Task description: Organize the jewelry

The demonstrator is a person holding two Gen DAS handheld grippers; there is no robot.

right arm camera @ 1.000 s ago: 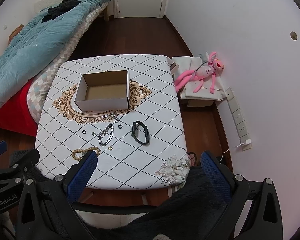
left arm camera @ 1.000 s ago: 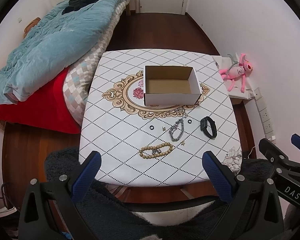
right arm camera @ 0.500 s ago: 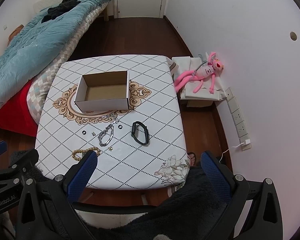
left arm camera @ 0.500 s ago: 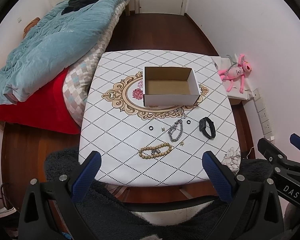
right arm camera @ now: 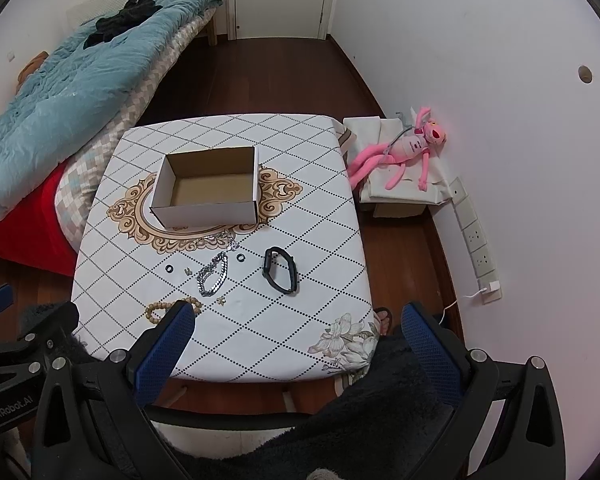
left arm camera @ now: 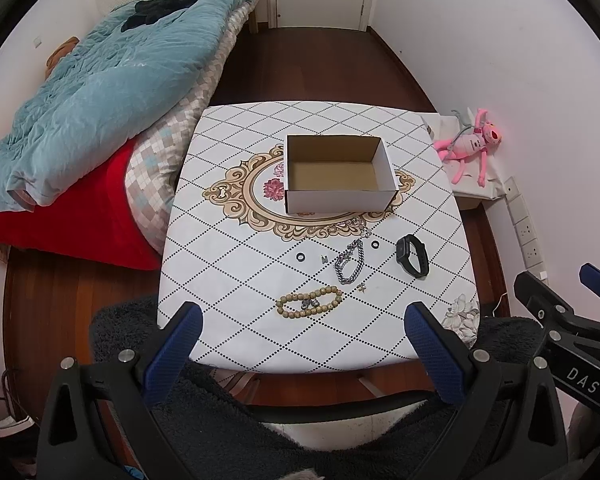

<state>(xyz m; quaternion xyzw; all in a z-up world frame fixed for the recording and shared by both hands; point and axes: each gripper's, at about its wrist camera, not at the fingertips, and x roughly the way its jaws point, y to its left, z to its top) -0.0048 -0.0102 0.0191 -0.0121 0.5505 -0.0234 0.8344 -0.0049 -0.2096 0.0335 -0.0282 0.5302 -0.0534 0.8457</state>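
An open, empty cardboard box (left arm camera: 338,174) (right arm camera: 210,186) stands mid-table. In front of it lie a wooden bead bracelet (left arm camera: 310,301) (right arm camera: 160,309), a silver chain bracelet (left arm camera: 350,266) (right arm camera: 213,278), a black wristband (left arm camera: 412,255) (right arm camera: 280,269), two small black rings (left arm camera: 300,256) (left arm camera: 375,244), small charms (left arm camera: 362,288) and a thin silver chain (right arm camera: 224,238). My left gripper (left arm camera: 304,340) and my right gripper (right arm camera: 296,336) are both open and empty, held high above the table's near edge.
The table (left arm camera: 236,280) has a white diamond-pattern cloth. A bed with a blue quilt (left arm camera: 100,92) is to the left. A pink plush toy (right arm camera: 408,150) lies on a low stand by the right wall. A dark fuzzy chair cover (left arm camera: 260,420) is below the grippers.
The left view has drifted slightly back from the table. Nothing on the table has moved and both grippers remain open.
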